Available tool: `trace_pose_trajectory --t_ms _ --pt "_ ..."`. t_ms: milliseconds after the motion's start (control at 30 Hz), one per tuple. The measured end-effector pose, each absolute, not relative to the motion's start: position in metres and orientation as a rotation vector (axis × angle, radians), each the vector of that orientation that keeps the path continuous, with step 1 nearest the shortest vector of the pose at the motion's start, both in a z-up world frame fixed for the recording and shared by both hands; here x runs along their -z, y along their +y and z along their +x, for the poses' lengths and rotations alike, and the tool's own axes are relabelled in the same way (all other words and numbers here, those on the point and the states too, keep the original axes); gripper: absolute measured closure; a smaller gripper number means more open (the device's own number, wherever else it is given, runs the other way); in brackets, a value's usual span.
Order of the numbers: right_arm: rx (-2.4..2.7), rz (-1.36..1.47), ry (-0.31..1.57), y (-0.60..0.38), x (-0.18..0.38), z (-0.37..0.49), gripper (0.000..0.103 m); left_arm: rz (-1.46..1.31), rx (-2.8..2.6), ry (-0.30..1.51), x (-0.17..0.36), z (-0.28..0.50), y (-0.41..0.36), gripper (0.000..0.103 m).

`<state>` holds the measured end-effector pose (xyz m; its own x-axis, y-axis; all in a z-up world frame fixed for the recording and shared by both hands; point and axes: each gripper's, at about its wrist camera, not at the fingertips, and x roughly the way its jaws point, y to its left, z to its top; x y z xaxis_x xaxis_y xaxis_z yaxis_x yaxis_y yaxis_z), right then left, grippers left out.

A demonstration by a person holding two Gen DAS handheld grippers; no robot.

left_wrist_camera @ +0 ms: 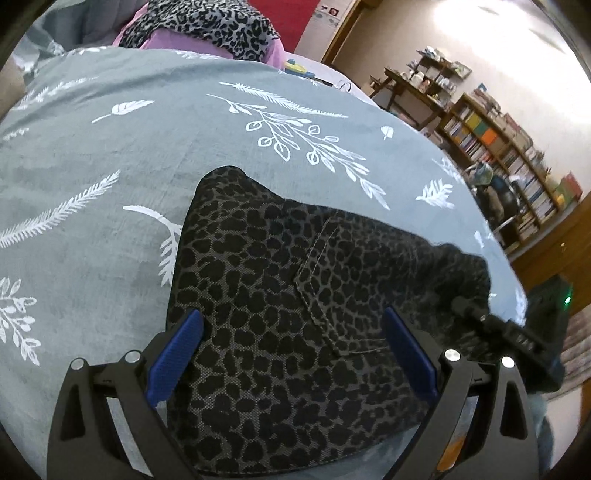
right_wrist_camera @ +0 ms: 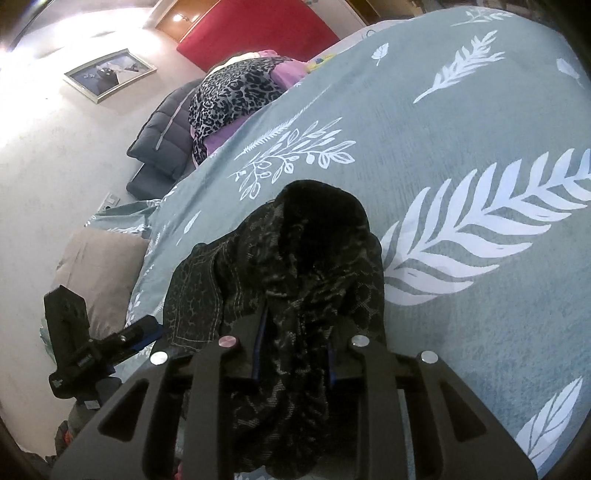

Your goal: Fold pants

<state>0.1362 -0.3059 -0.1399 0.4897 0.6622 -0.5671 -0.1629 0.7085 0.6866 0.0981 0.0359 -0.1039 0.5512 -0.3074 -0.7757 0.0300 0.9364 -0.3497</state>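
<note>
Leopard-print pants [left_wrist_camera: 280, 295], dark grey with black spots: lying on the bed's grey-green duvet cover [left_wrist_camera: 110, 206] with its white leaf and fern print, near the edge of the bed closest to both cameras. In the left wrist view a stitched back pocket [left_wrist_camera: 332, 280] faces up, and the fabric narrows toward a folded corner further onto the bed.

Left gripper [left_wrist_camera: 291, 354]: black frame, blue pads [left_wrist_camera: 177, 354]. Jaws stand wide apart over the pants, one pad at each side of the pocket area; the cloth lies flat beneath them rather than pinched between them. Whether the pads touch the cloth cannot be told.

Right gripper [right_wrist_camera: 293, 354]: jaws drawn close together and clamped on a thick, bunched roll of the pants [right_wrist_camera: 295, 266], which rises ahead of the fingers as a dark hump. A flatter stitched panel hangs off to the left of the bunch. The left gripper's body shows at the lower left of this view, beside the bed edge.

Other items, far end of the bed: a lighter leopard-print garment [right_wrist_camera: 232, 92] on purple fabric [right_wrist_camera: 288, 74], a dark quilted jacket [right_wrist_camera: 162, 129] beside them, and a red headboard [right_wrist_camera: 258, 33] behind. Framed picture [right_wrist_camera: 107, 72] on the wall. Bookshelves [left_wrist_camera: 498, 155] along the wall in the left wrist view.
</note>
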Motion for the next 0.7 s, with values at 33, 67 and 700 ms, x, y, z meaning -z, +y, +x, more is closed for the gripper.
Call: trace_pose_trajectory --t_ms 33,67,700 --pt "-0.532 0.6 0.933 -0.306 0.138 0.134 0.076 -0.293 0.203 0.971 0.106 0.098 0.034 0.007" --pt "-0.52 0.591 0.93 -0.306 0.135 0.132 0.075 -0.276 0.203 0.972 0.108 0.097 0.032 0.007" --pt "-0.462 0.123 0.732 -0.232 0.082 0.113 0.066 -0.201 0.175 0.96 0.11 0.087 0.025 0.006"
